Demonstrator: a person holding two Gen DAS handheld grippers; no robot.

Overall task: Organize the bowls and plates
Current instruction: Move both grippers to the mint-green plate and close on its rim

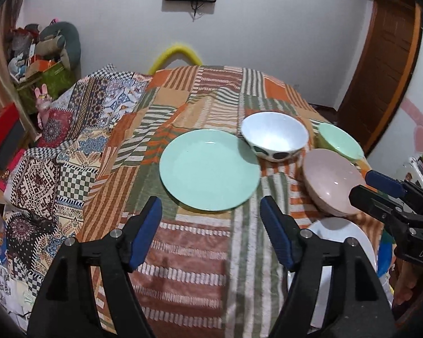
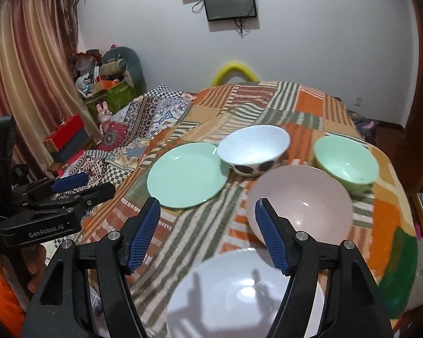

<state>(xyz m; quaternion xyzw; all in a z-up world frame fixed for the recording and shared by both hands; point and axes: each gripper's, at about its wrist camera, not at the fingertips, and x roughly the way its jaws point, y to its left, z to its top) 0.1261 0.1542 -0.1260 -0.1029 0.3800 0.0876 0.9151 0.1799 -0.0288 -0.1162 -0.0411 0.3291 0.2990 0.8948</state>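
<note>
Pink bowl (image 2: 299,200) sits upright, mouth up, on patchwork cloth (image 2: 189,222).

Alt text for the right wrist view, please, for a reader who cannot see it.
The right tongs stand open and empty above a bed with a striped patchwork blanket. On the blanket sit a white plate nearest, then a pink bowl, a mint green plate, a white spotted bowl and a green bowl. The left tongs show at the left edge.
</note>
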